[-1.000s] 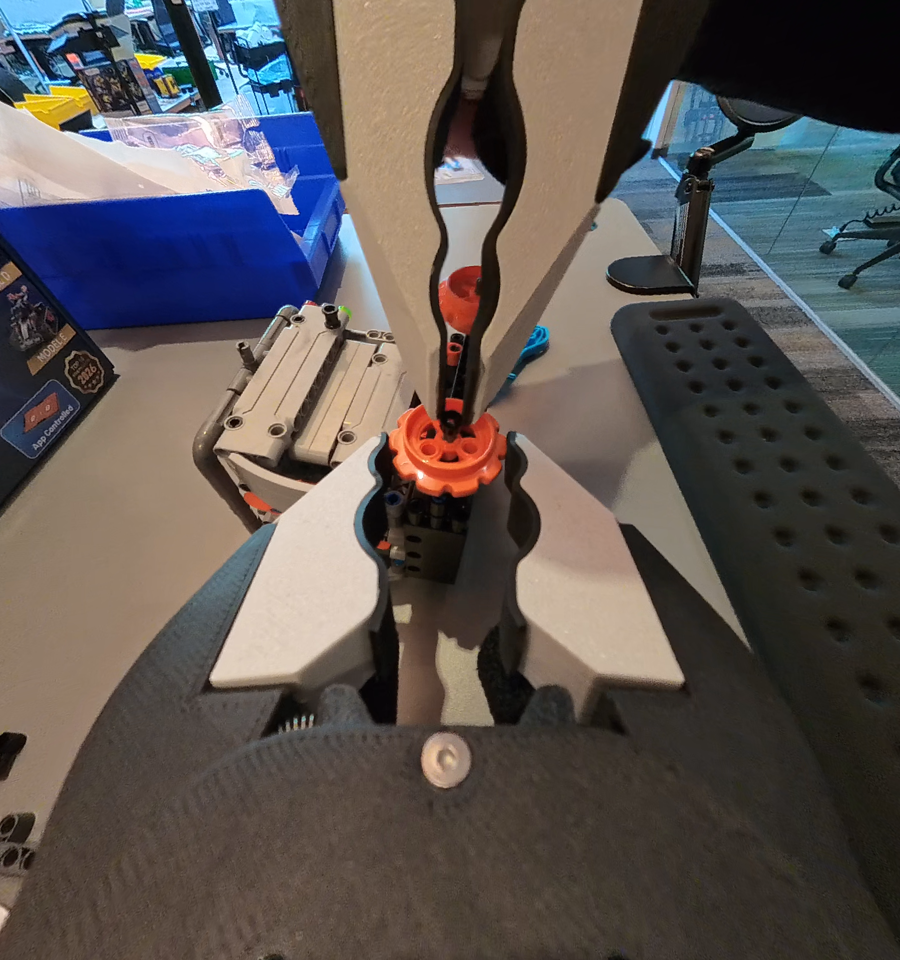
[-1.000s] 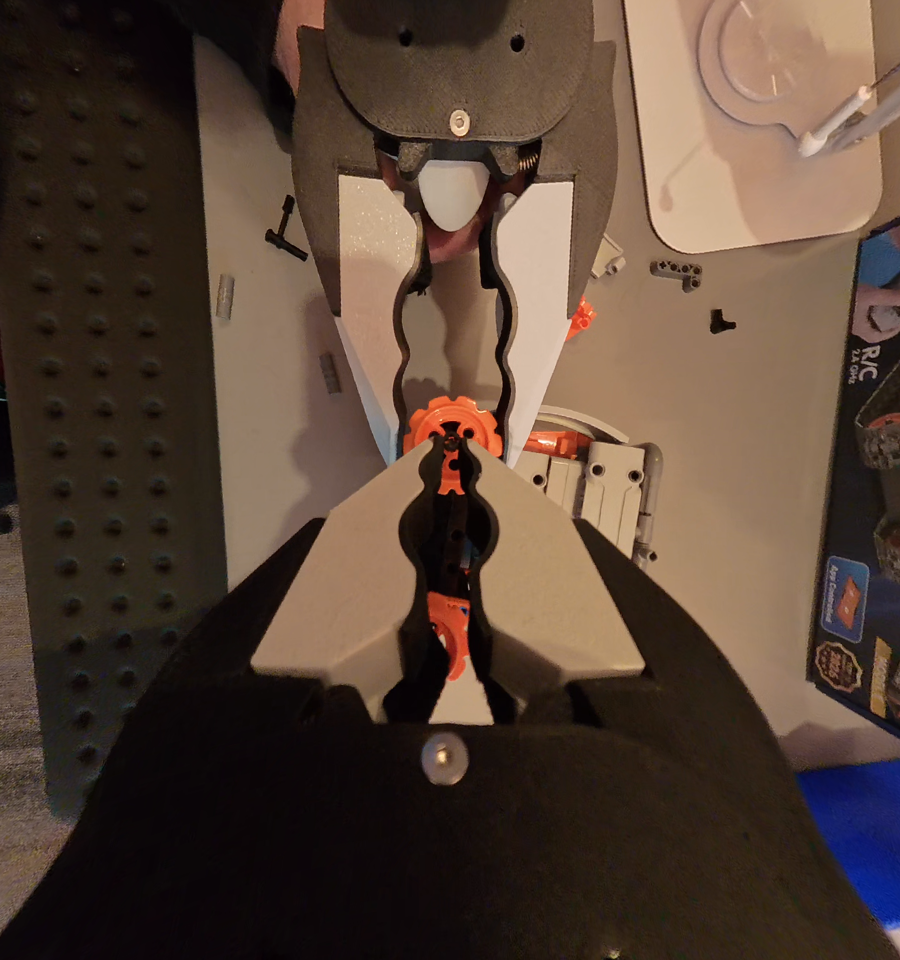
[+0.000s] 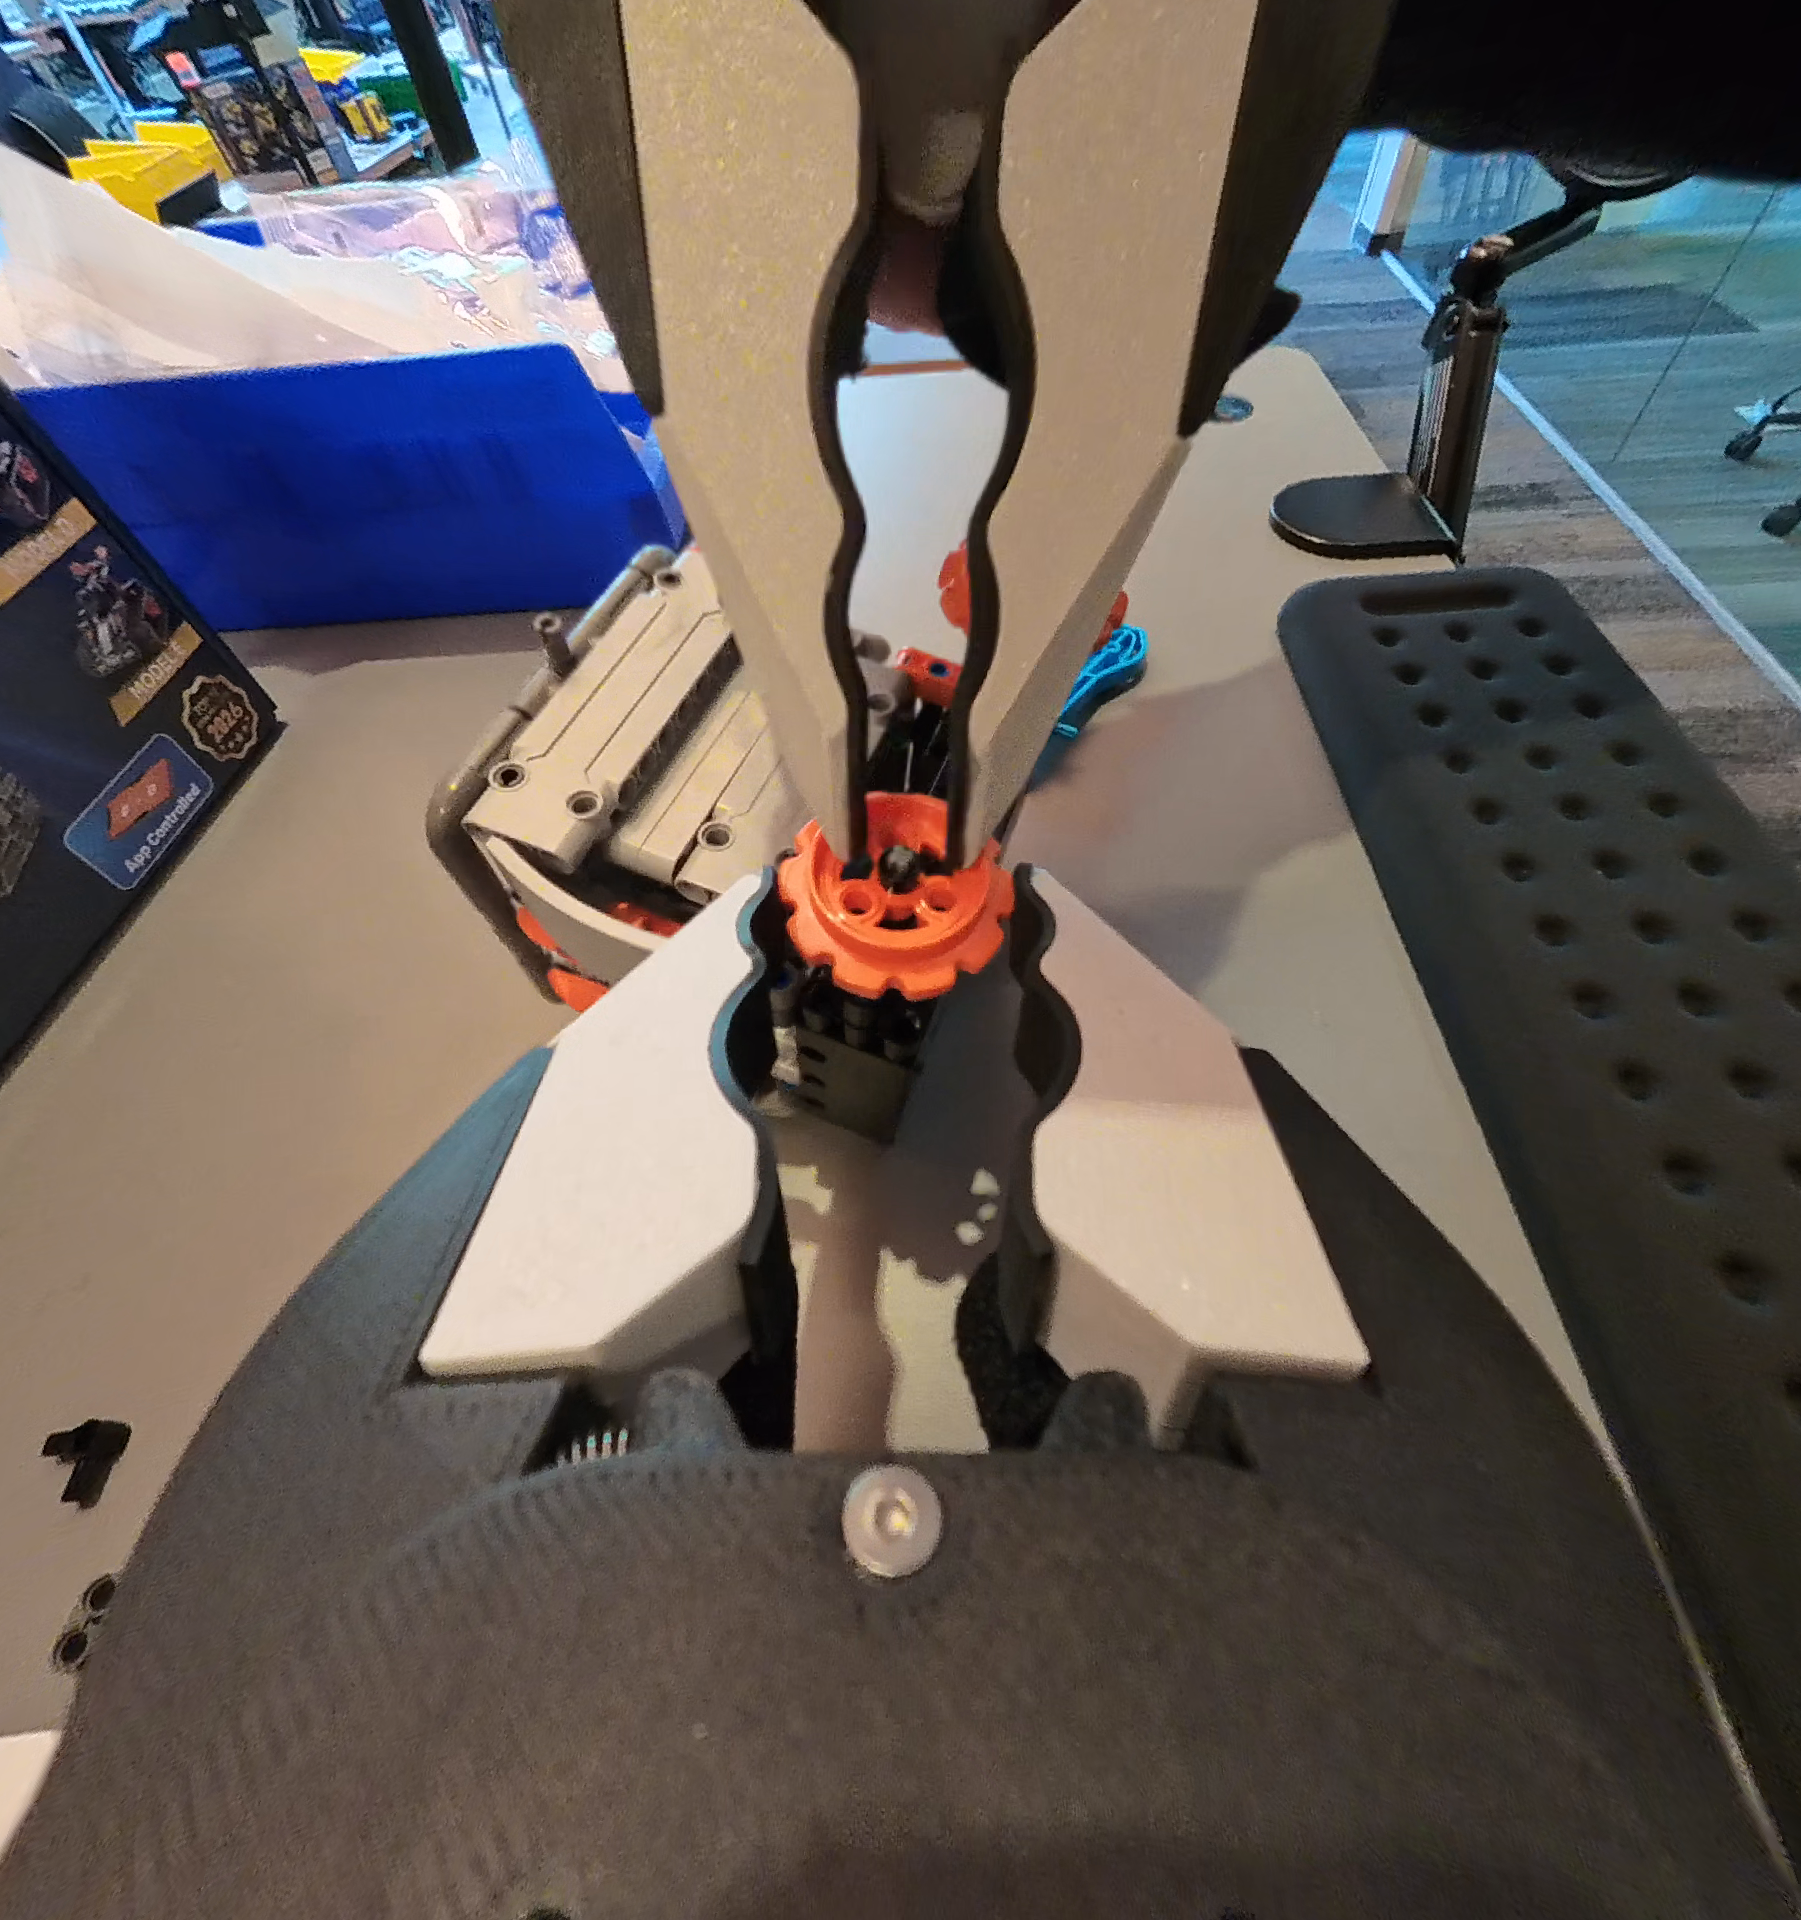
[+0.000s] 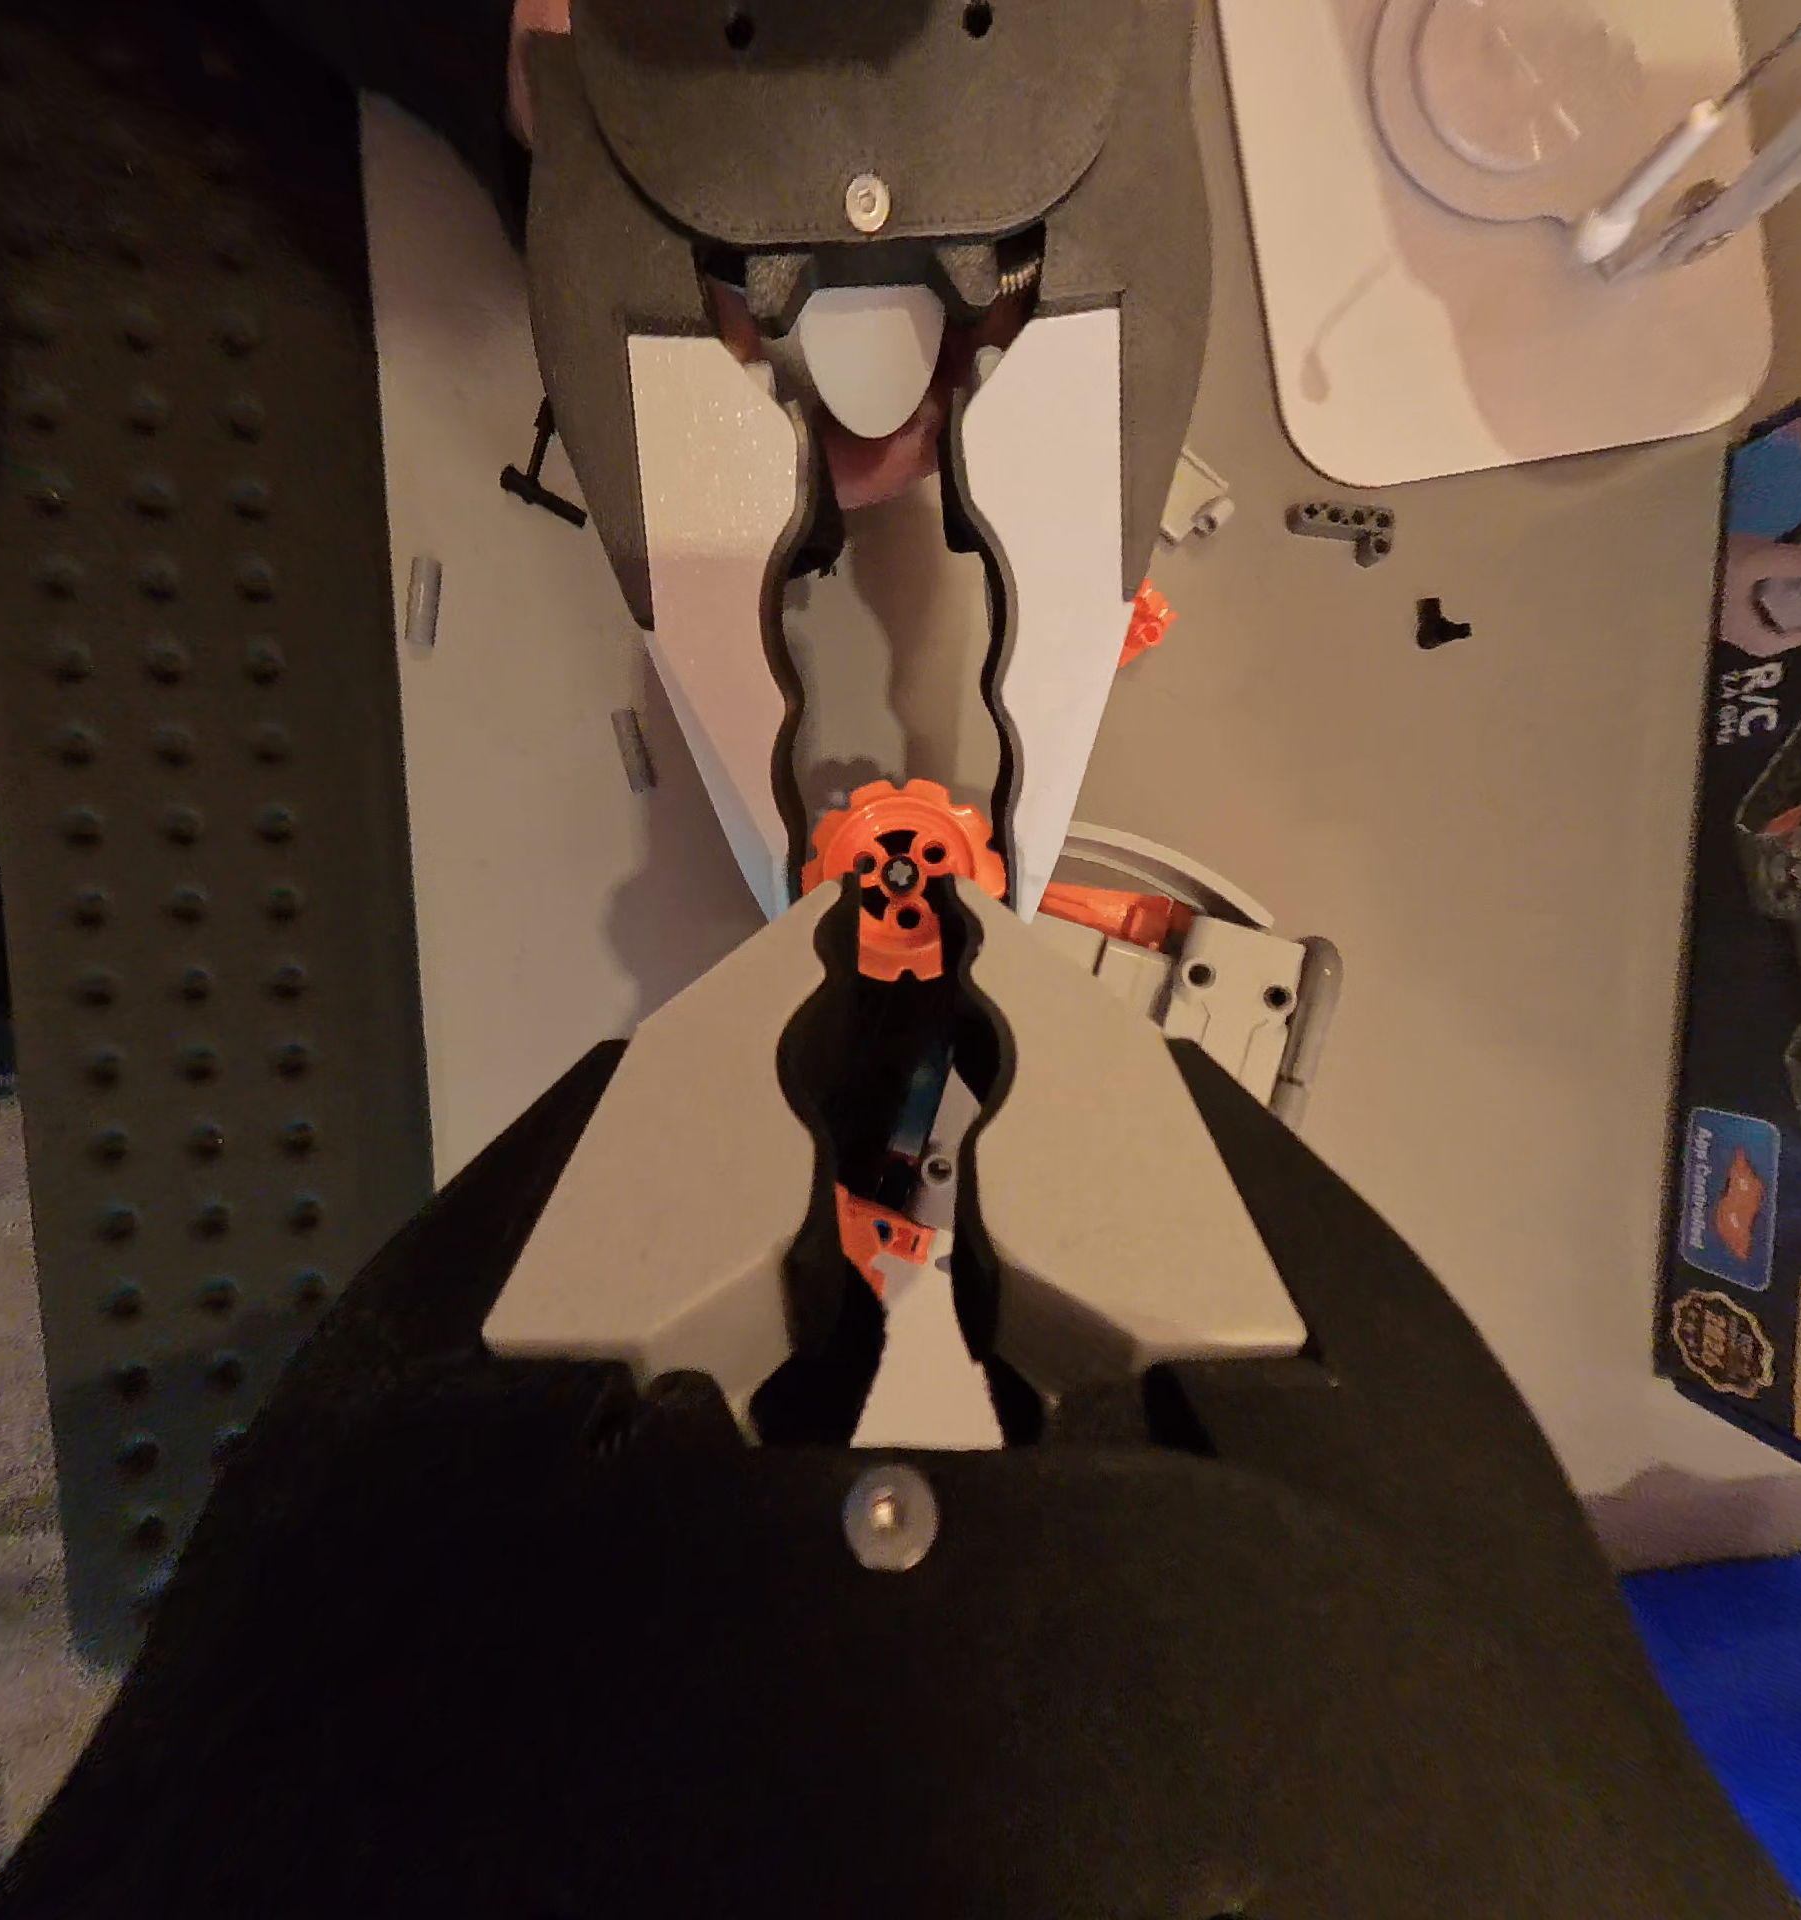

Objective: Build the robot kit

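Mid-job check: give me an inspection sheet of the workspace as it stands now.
Surface: grey table.
Job's things: orange gear on a black block assembly; grey panel assembly behind.
Clutter: small loose parts, printed box, blue bin, perforated black mat.
Grippers: left gripper shut on the black block assembly; right gripper fingertips at the gear's hub, grip unclear.
Cables: nothing seen.
Surroundings: office floor, chair.

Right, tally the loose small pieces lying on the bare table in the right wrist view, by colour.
Grey pieces: 4
Black pieces: 2
Orange piece: 1
Total: 7
Left out: the wheel assembly clamped in the left gripper.
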Demonstrator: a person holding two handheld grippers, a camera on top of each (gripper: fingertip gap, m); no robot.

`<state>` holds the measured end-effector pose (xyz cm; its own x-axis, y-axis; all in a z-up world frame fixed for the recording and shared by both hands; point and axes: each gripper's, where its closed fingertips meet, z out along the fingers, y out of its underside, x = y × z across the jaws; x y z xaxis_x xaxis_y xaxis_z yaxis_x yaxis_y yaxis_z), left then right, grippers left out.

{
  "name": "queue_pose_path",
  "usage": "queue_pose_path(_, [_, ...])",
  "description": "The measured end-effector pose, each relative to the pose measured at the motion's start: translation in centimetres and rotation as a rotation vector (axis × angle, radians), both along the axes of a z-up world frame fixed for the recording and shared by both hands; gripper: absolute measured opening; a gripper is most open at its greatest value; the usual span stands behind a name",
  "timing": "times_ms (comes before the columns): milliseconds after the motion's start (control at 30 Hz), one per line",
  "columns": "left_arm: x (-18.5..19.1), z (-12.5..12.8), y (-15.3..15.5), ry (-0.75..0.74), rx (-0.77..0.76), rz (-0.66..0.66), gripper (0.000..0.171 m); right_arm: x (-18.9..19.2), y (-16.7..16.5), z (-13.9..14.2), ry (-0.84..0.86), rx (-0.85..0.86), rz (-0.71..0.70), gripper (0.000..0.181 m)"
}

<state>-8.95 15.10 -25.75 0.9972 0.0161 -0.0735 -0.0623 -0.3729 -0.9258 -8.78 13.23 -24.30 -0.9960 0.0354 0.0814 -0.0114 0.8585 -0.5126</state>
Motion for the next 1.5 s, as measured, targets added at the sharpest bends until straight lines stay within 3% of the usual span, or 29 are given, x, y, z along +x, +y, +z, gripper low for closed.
queue_pose_path(167, [0.1, 0.2, -0.1, 0.004, 0.005, -0.003, 0.045, -0.2, 0.7, 1.7, 0.043, -0.038, -0.070, 0.010])
queue_pose_path(300, [-0.4, 1.6, -0.8, 0.025, -0.003, 0.041, 0.051, 0.8, -0.5, 4.8, 0.102, -0.124, -0.086, 0.004])
queue_pose_path(500, [0.8, 6.3, -6.2, 0.104, -0.050, 0.149, 0.048, 3.4, -5.6, 8.8, 0.093, -0.337, -0.048, 0.005])
queue_pose_path(633, [0.8, 9.1, -14.0, 0.132, -0.123, 0.281, 0.044, 4.9, -10.7, 8.9, 0.036, -0.439, 0.031, 0.008])
queue_pose_path(800, [-0.6, 11.2, -28.4, 0.162, -0.283, 0.572, 0.036, 5.1, -16.4, 8.3, -0.019, -0.500, 0.095, 0.008])
queue_pose_path(933, [-1.1, 11.0, -41.4, 0.125, -0.520, 0.773, 0.028, 5.3, -19.7, 7.1, -0.086, -0.530, 0.124, 0.008])
queue_pose_path(1033, [-1.3, 9.3, -48.7, -0.043, -0.643, 0.862, 0.023, 5.8, -21.9, 5.6, -0.133, -0.528, 0.144, 0.008])
queue_pose_path(1100, [-0.7, 7.3, -50.2, -0.154, -0.703, 0.813, 0.024, 6.2, -23.1, 4.2, -0.157, -0.507, 0.150, 0.008])
queue_pose_path(1267, [1.9, 1.3, -48.6, -0.290, -0.884, 0.506, 0.016, 7.0, -25.0, 1.9, -0.238, -0.497, 0.149, 0.009])
queue_pose_path(1500, [5.2, -3.4, -46.9, -0.431, -1.034, 0.217, 0.007, 7.4, -25.6, 0.4, -0.302, -0.502, 0.111, 0.008])
